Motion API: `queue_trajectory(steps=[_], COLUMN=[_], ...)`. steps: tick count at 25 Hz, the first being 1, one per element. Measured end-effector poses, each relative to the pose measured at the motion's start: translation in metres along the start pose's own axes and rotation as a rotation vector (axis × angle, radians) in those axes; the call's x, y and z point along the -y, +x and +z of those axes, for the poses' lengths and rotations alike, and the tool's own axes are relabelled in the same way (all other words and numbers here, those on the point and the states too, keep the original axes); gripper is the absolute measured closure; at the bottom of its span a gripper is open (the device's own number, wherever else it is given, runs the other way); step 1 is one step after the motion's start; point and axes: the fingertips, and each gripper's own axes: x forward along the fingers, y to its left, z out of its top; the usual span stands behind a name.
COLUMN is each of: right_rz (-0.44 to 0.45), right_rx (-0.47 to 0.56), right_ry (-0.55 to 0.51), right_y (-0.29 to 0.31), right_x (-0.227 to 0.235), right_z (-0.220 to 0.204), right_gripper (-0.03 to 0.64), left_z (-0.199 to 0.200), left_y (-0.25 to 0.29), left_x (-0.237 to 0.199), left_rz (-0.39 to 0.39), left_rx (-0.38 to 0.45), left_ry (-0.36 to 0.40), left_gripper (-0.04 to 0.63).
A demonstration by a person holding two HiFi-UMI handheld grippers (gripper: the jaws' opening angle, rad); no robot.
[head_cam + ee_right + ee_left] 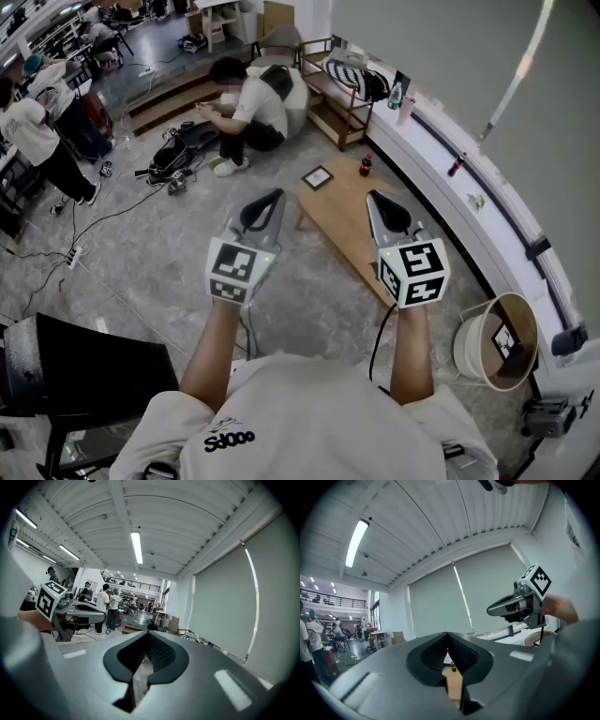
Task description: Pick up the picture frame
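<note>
A: Where is the picture frame (317, 177)?

B: It lies flat at the far left corner of the low wooden table (342, 214). A small red bottle (366, 166) stands near it along the far edge. Both grippers are held up well short of the frame, on the person's side.

A: And their jaws?

B: The left gripper (275, 194) has its tips pressed together with nothing between them. Through the slit below the tips, its own view shows only a strip of table top and the bottle. The right gripper (373, 195) is likewise closed and empty (what looks like floor shows through its slit).

A: What could go wrong from here?

B: My guess is that jaws coming straight down on a flat frame would find no edge to bite. They might just push it across the wood, perhaps off the corner it sits close to. Jaws that arrive unopened would do the same, and a wide sweep could tip the bottle. A person (248, 108) also crouches on the floor past the table's far end, so a frame sliding off could land near them.

A: What can't you make out?

B: What the frame holds, whether it has a stand underneath and how thick its rim is: it is too small to tell. Neither gripper view shows the frame at all. The right gripper covers the table's near right part.
</note>
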Motion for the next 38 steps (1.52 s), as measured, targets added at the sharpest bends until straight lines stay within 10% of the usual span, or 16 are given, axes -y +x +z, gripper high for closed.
queue_trajectory(steps=[38], right_rz=[0.072], right_rx=[-0.026], right_ry=[0.092], right_y=[0.019], right_x=[0.063], right_z=[-0.059], right_gripper=[0.615], left_z=[-0.043], left_y=[0.063], left_x=[0.036], left_rz=[0.040], left_rx=[-0.087], left_ry=[-0.030], left_gripper=[0.586])
